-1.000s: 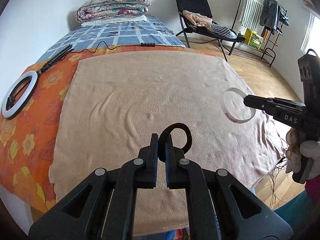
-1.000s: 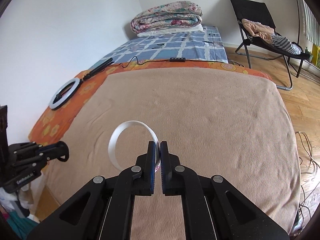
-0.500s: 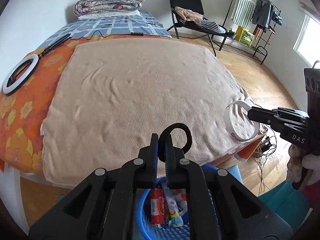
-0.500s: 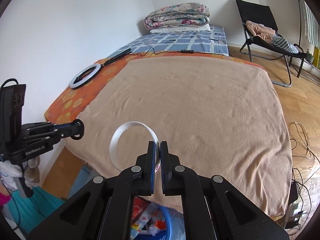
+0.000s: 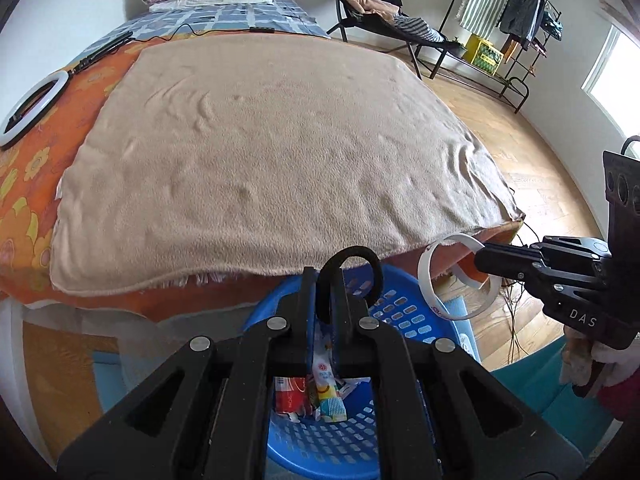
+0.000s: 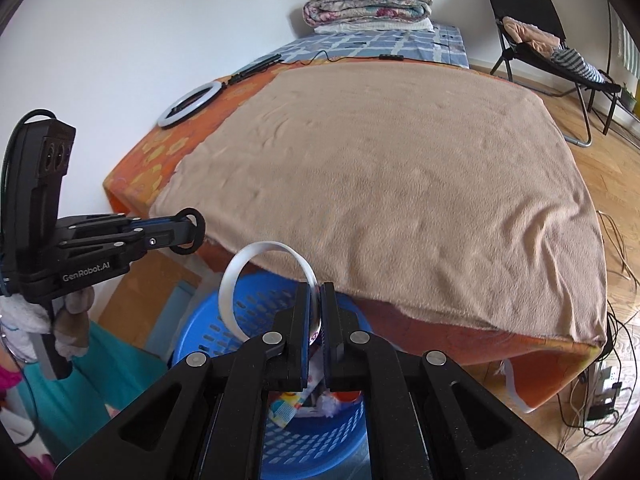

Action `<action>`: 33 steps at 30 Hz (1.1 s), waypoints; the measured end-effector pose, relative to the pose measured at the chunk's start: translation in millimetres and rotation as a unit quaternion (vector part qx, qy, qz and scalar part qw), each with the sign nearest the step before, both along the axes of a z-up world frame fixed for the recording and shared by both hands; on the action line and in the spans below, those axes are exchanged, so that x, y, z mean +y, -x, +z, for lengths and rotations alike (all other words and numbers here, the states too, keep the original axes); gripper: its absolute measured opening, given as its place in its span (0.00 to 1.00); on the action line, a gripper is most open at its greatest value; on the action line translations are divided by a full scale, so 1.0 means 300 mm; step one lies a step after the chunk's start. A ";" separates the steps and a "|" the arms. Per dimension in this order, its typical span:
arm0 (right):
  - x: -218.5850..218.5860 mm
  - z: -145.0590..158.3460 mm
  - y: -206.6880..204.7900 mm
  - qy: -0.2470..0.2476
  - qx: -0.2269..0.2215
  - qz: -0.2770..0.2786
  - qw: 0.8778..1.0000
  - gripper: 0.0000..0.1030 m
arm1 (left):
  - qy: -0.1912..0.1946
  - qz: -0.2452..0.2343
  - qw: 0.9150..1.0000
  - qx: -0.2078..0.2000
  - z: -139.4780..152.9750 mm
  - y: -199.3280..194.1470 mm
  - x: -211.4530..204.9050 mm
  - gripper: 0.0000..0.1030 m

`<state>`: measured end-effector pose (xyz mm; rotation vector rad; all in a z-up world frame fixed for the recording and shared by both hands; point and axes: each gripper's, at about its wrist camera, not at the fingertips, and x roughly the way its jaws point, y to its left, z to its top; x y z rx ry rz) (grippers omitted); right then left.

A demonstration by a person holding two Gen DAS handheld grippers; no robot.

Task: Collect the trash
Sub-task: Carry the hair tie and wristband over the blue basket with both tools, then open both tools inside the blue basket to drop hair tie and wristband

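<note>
Left claw (image 5: 323, 280) pinching a black ring (image 5: 352, 270), right claw (image 6: 316, 304) clamped on a white tape ring (image 6: 266, 280), both over the blue basket (image 5: 404, 312). Probably light, stiffish hoops; best gripped on the band edge.

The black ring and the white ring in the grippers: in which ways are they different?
The black ring, held by the left gripper, is dark, thick and smaller. The white ring, held by the right gripper, is pale, a thin flat band, clearly wider, with red print on it. Both are clamped upright between shut fingers, above the blue basket that already holds wrappers.
</note>
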<state>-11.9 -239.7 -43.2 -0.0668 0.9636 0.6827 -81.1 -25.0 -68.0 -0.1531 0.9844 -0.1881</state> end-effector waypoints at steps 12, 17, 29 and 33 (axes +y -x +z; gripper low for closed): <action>-0.029 -0.109 0.032 0.005 0.033 -0.015 0.999 0.03 | 0.003 0.003 0.999 0.054 -0.142 0.043 0.028 0.04; -0.020 -0.138 0.051 0.013 0.039 -0.011 0.999 0.03 | 0.003 -0.003 0.998 0.069 -0.175 0.051 0.008 0.04; 0.005 -0.178 0.077 0.031 0.044 0.002 0.999 0.03 | 0.001 -0.002 0.996 0.085 -0.203 0.052 0.005 0.04; 0.001 -0.182 0.074 0.035 0.047 -0.003 0.998 0.03 | 0.001 0.003 0.996 0.091 -0.208 0.047 0.013 0.09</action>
